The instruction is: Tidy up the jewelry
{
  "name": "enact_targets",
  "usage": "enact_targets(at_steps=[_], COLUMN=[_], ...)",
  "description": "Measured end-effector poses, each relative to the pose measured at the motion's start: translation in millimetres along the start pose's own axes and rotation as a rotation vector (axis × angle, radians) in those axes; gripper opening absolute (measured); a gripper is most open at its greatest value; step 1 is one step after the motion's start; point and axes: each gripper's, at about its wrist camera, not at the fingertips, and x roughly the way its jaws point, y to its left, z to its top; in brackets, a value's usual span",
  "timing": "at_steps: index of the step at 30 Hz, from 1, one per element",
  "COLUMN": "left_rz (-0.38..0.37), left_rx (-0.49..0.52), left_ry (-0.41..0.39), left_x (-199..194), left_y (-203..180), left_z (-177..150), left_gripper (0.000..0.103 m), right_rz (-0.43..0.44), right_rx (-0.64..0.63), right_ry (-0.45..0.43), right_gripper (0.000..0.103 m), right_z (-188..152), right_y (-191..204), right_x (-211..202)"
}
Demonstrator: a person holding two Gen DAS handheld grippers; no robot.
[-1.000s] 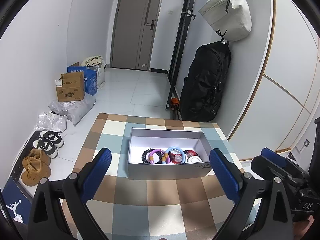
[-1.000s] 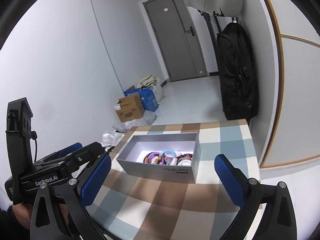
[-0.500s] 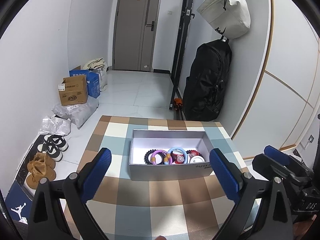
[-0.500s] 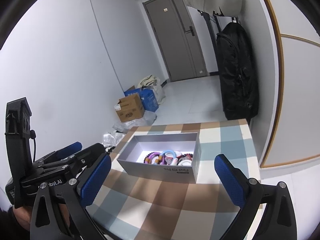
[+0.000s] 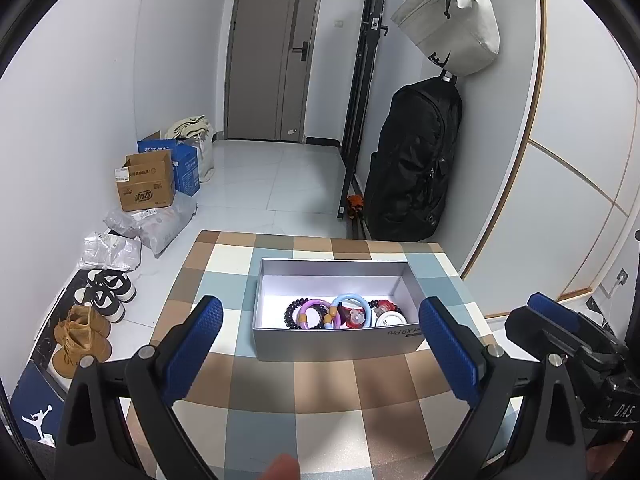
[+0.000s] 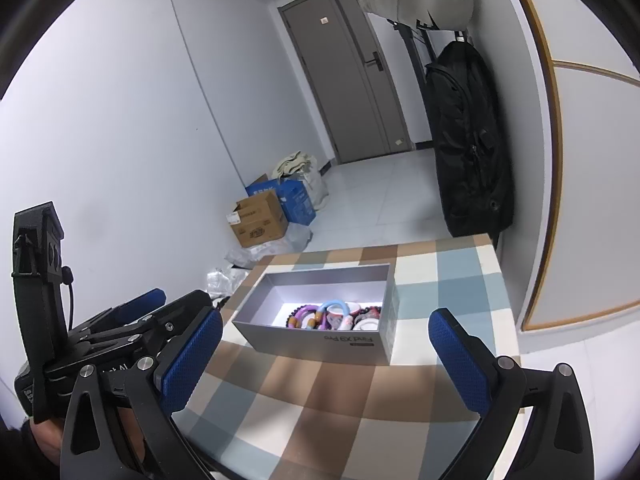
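Observation:
A grey open box stands on the checked table. It holds several bracelets: a purple one, a light blue one, dark beaded ones and a white one. The box also shows in the right wrist view, with the bracelets inside. My left gripper is open and empty, held back from the box's near wall. My right gripper is open and empty, to the right of the left one. Each gripper shows in the other's view.
The table's far edge faces a tiled floor. Cardboard boxes, plastic bags and shoes lie on the floor at the left. A black backpack and a beige bag hang at the right wall.
The left gripper has drawn back and risen a little, so the box sits higher and farther in its view. The right gripper has barely moved. Both stay open.

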Motion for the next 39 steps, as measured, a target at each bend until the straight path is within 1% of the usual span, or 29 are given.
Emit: enact_targets(at_steps=[11, 16, 23, 39], left_rz=[0.001, 0.004, -0.002, 0.010], left_rx=[-0.020, -0.008, -0.016, -0.035], left_ry=[0.009, 0.011, 0.018, 0.032], left_x=[2.3, 3.2, 5.5, 9.4], left_y=[1.6, -0.5, 0.2, 3.2], left_z=[-1.1, -1.8, -1.3, -4.2], left_gripper=[0.096, 0.096, 0.096, 0.096], right_rz=[-0.003, -0.004, -0.002, -0.007], right_rx=[0.001, 0.005, 0.006, 0.011], right_ry=[0.003, 0.005, 0.004, 0.008], right_gripper=[0.103, 0.103, 0.103, 0.103], right_z=[-0.3, 0.0, 0.4, -0.1], right_y=[0.5, 0.3, -0.1, -1.5], right_x=[1.3, 1.6, 1.2, 1.8])
